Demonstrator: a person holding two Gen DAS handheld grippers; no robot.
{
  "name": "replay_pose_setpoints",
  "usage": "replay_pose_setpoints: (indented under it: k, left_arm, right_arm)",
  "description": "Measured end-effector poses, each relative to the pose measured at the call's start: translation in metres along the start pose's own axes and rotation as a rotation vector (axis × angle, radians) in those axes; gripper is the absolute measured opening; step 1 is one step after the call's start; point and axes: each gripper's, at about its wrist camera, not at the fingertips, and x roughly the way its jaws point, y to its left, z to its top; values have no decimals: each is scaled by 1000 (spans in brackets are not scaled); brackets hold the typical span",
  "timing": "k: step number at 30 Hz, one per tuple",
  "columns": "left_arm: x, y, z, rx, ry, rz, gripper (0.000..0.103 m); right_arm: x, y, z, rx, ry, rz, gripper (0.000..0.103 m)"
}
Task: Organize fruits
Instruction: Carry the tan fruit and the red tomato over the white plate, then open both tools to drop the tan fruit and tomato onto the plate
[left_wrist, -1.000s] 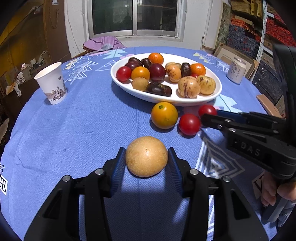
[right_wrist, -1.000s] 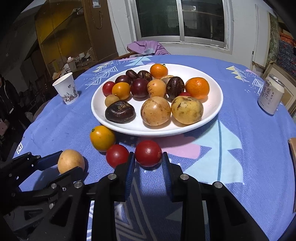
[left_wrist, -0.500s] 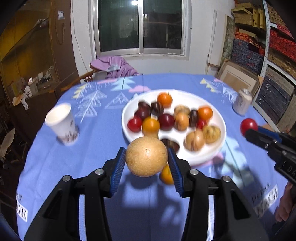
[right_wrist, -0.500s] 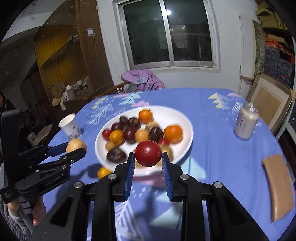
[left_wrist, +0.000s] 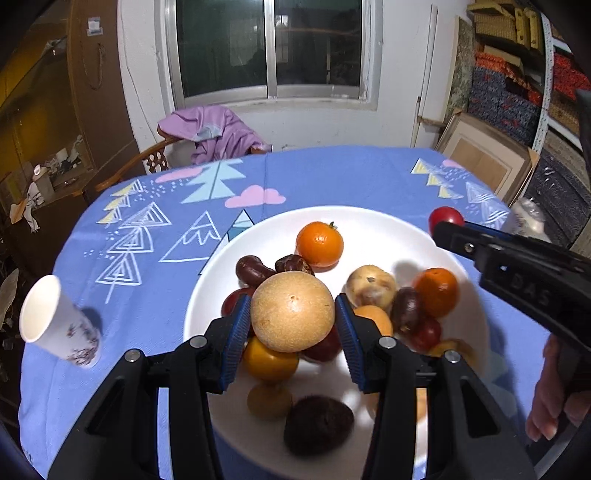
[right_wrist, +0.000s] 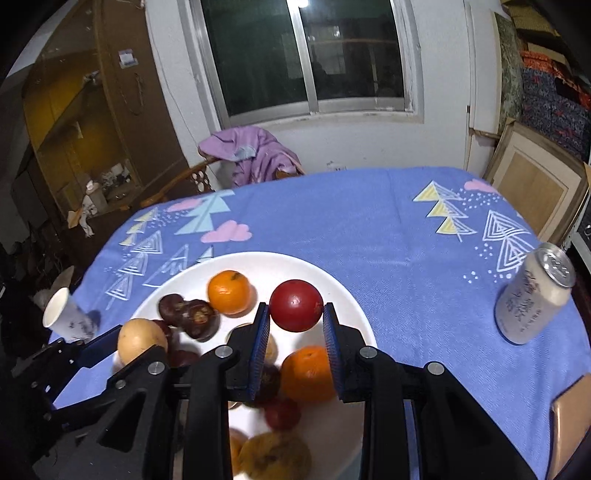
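Note:
My left gripper (left_wrist: 292, 317) is shut on a round tan fruit (left_wrist: 292, 311) and holds it in the air over the white plate (left_wrist: 373, 221). The plate is heaped with several oranges, dark plums and yellow fruits. My right gripper (right_wrist: 295, 318) is shut on a red tomato (right_wrist: 296, 310), also hanging above the plate (right_wrist: 343, 291) near its right rim. In the left wrist view the right gripper (left_wrist: 445, 225) reaches in from the right with the tomato (left_wrist: 446, 216) at its tip. In the right wrist view the left gripper (right_wrist: 123, 349) carries the tan fruit (right_wrist: 141, 340) at lower left.
A paper cup (left_wrist: 59, 322) stands on the blue patterned tablecloth (left_wrist: 332, 177) left of the plate. A drink can (right_wrist: 533, 295) stands at the right. A flat brown object (right_wrist: 572, 421) lies by the right table edge. A chair with a purple cloth (left_wrist: 218, 133) is behind the table.
Both grippers lifted their fruits off the tablecloth and carried them forward over the plate. The orange tomato and the second red tomato left on the cloth have dropped out of view.

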Motion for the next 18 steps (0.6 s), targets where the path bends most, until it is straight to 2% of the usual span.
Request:
replay_pose_setpoints:
  k: [4, 8, 11, 15, 18]
  left_arm:
    - [14, 1, 1, -4, 12, 5, 47]
    - [15, 3, 1, -3, 11, 14, 48]
    - [3, 5, 1, -11, -1, 16, 48]
    - [-28, 8, -3, -13, -32, 26, 48]
    - [-60, 15, -15, -26, -61, 33, 51]
  right_arm:
    - [28, 0, 1, -6, 70, 7, 31]
    - [35, 3, -1, -13, 78, -6, 31]
    - [20, 2, -1, 3, 51, 9, 31]
    - [-20, 7, -8, -4, 4, 27, 31]
    - [-52, 11, -22, -13, -24, 43, 42]
